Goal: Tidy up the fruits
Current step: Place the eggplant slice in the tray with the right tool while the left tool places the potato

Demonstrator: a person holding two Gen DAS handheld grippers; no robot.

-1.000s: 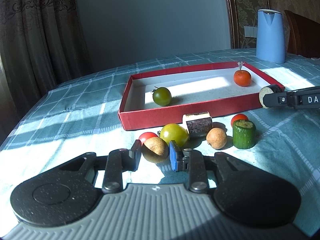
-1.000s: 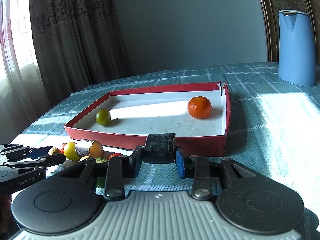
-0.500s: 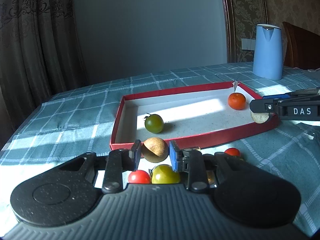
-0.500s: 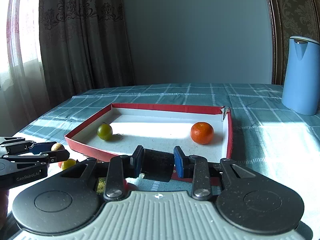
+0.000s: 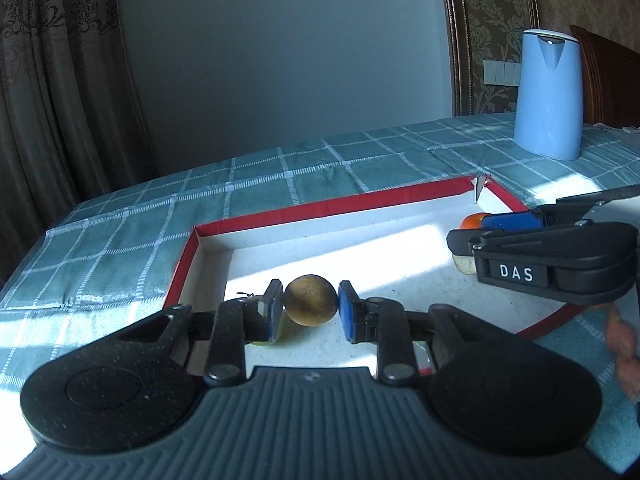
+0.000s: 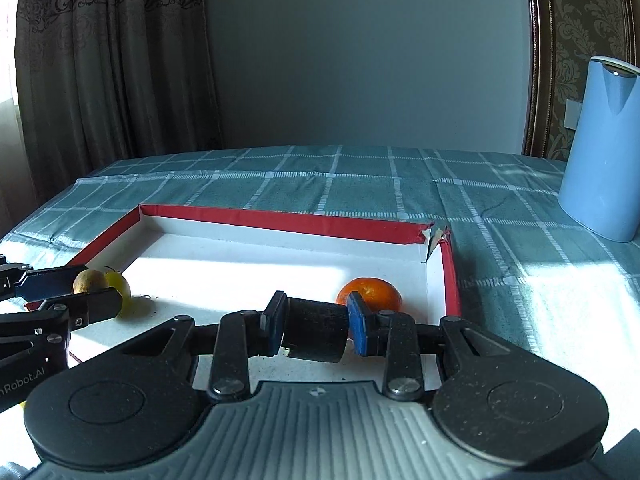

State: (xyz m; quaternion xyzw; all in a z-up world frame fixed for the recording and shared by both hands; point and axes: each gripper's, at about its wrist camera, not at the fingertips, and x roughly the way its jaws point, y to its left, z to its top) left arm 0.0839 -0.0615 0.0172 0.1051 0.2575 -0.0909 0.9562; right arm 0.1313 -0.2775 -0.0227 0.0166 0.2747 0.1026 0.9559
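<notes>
My left gripper [image 5: 308, 306] is shut on a round brown fruit [image 5: 310, 300] and hangs over the near left part of the red tray [image 5: 320, 208] with its white floor. A green tomato [image 5: 251, 300] lies on the tray floor, mostly hidden behind the left finger. My right gripper [image 6: 316, 320] is shut on a dark cylindrical chunk [image 6: 316, 334] over the tray's near right part, just in front of an orange tangerine [image 6: 370, 292]. In the right wrist view the left gripper [image 6: 96, 300] shows at the left edge with the brown fruit [image 6: 84, 282] beside the green tomato [image 6: 120, 288].
A tall blue kettle [image 5: 548, 96] stands on the checked teal tablecloth [image 6: 360, 184] beyond the tray's torn far right corner [image 6: 434, 236]. Curtains hang behind the table on the left. A person's fingers [image 5: 624, 344] show at the right edge of the left wrist view.
Both grippers moved forward from the loose fruits on the cloth to above the tray, each carrying its item. The loose fruits have dropped out of view.
</notes>
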